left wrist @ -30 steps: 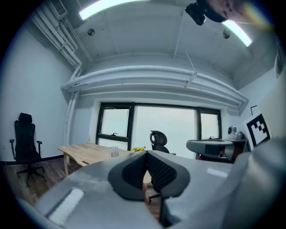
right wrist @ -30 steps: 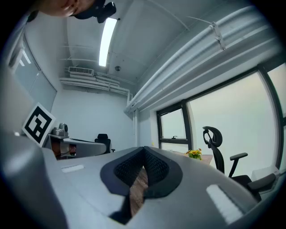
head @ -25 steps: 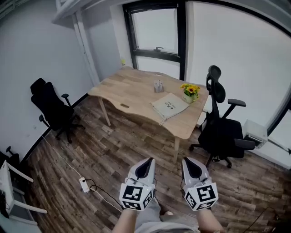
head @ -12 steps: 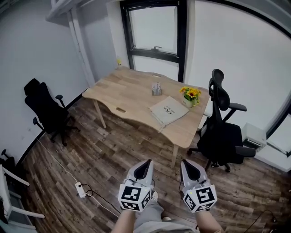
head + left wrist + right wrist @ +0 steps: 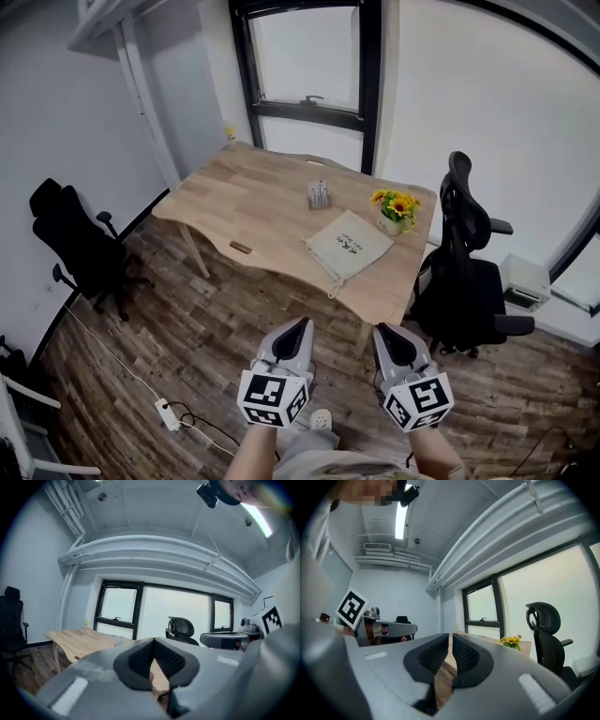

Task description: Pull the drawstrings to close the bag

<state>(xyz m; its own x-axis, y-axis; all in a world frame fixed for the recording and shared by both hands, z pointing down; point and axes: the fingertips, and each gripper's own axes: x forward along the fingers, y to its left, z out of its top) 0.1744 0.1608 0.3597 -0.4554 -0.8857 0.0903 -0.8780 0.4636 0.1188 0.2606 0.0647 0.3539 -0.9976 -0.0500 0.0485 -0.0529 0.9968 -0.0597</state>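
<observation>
A flat beige drawstring bag (image 5: pixel 349 246) lies on the wooden table (image 5: pixel 253 202) near its front right edge, and its cord (image 5: pixel 334 286) hangs over that edge. Both grippers are held side by side above the floor, well short of the table, pointing level toward it. My left gripper (image 5: pixel 298 325) is shut with nothing in it; its tips meet in the left gripper view (image 5: pixel 154 641). My right gripper (image 5: pixel 387 331) shows a thin slit between its pads (image 5: pixel 450 637); its jaws have just been opening, and nothing is between them.
A pot of yellow flowers (image 5: pixel 395 208) and a small holder (image 5: pixel 319 195) stand behind the bag. A black office chair (image 5: pixel 469 272) sits at the table's right end, another chair (image 5: pixel 75 244) by the left wall. A power strip (image 5: pixel 165 412) with cable lies on the wooden floor.
The person has walked toward the table, so the table and bag appear closer and larger. Both grippers have come along, still side by side.
</observation>
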